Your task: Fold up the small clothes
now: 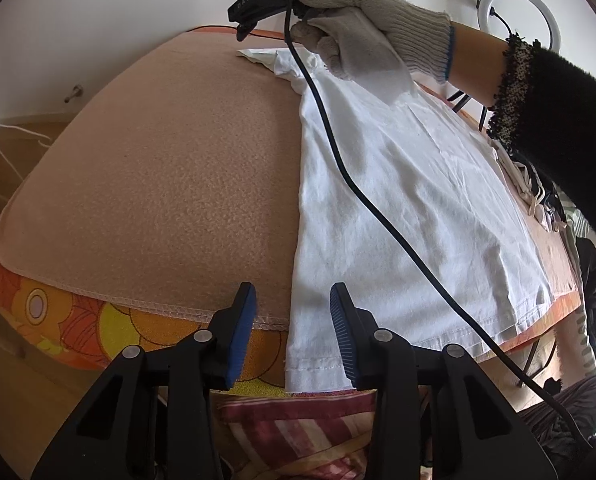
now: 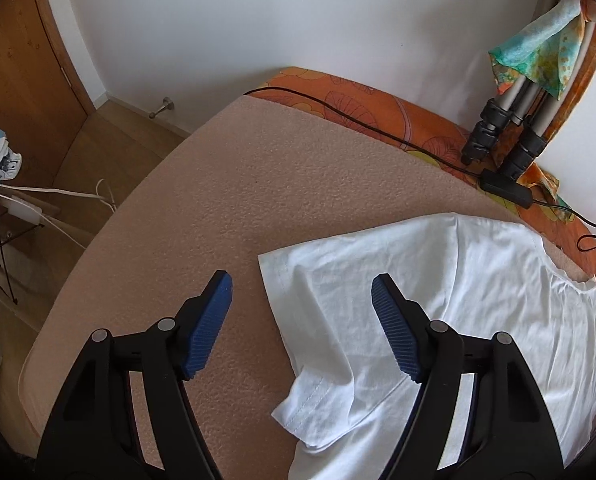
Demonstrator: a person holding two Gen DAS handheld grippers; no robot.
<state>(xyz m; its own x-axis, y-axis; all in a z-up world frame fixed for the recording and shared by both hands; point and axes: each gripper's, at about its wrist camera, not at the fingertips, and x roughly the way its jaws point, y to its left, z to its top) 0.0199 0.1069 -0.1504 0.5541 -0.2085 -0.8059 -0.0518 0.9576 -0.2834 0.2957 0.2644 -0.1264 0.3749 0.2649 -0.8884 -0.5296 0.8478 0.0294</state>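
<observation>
A white T-shirt point(image 1: 398, 184) lies flat on the peach blanket point(image 1: 158, 160), its hem hanging over the near bed edge. My left gripper point(image 1: 294, 320) stands open around the hem's left corner, and its blue pads are clear of the cloth. A gloved hand point(image 1: 358, 28) holds my right gripper point(image 1: 242, 30) over the shirt's far end. In the right wrist view that right gripper point(image 2: 302, 284) is open above the T-shirt point(image 2: 458, 300) and its sleeve point(image 2: 318, 380). One finger is over the blanket point(image 2: 218, 200), the other over the cloth.
Tripod legs point(image 2: 498, 128) and a black power adapter point(image 2: 506, 186) with its cable sit at the bed's far edge. A heap of other clothes point(image 1: 538, 196) lies to the right. A ring light point(image 1: 518, 12) stands behind. The gripper's black cable point(image 1: 358, 184) trails over the shirt.
</observation>
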